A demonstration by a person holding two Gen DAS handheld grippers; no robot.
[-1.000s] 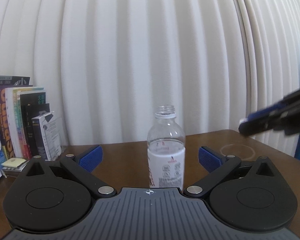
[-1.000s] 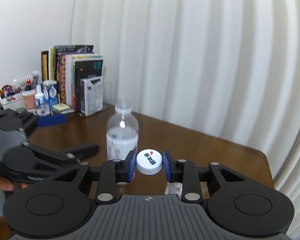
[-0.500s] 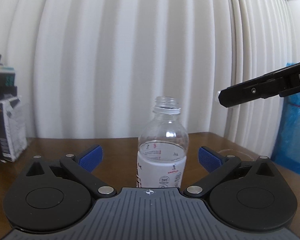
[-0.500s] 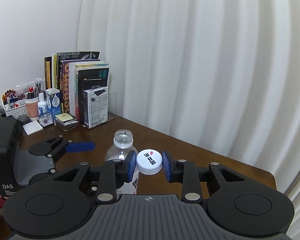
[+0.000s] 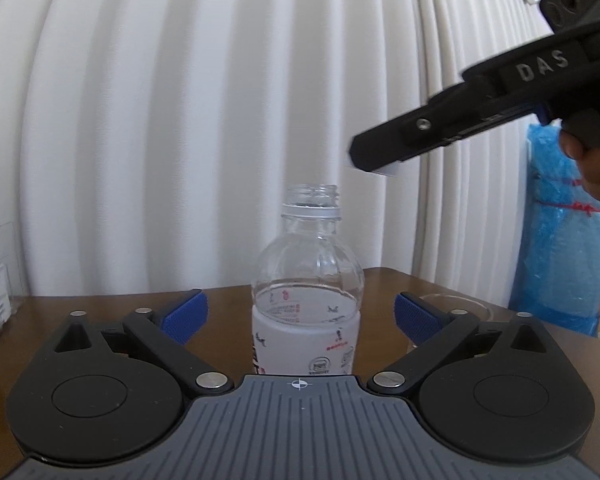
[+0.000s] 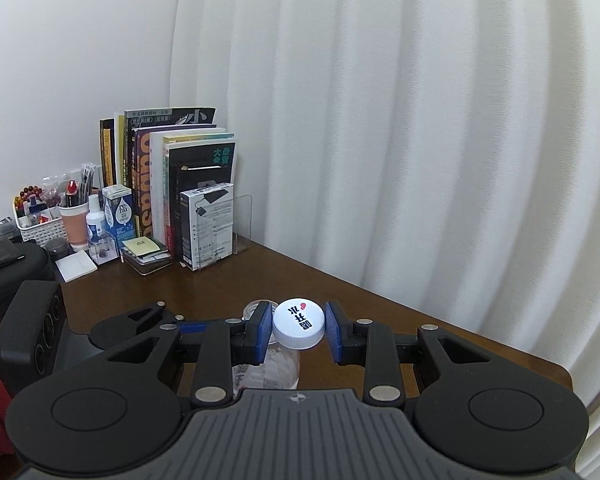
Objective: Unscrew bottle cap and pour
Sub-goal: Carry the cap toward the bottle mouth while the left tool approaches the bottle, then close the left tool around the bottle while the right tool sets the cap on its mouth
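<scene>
A clear plastic bottle (image 5: 307,280) with a white label stands uncapped on the brown table (image 5: 228,300), partly filled. My left gripper (image 5: 300,314) is open, its blue pads on either side of the bottle and apart from it. My right gripper (image 6: 299,330) is shut on the white cap (image 6: 299,323), held above and just right of the bottle mouth (image 6: 256,309). In the left wrist view the right gripper (image 5: 380,158) hangs above and to the right of the bottle neck. A clear glass (image 5: 456,310) stands behind the left gripper's right finger.
Books (image 6: 172,184), a white box (image 6: 208,228), a basket of small items (image 6: 40,220) and a black case (image 6: 4,272) crowd the table's far left. White curtain (image 6: 420,160) behind. A blue plastic bag (image 5: 564,240) stands beyond the right table edge.
The left gripper has moved closer to the bottle and turned right. The right gripper has risen with the cap and now sits over the bottle.
</scene>
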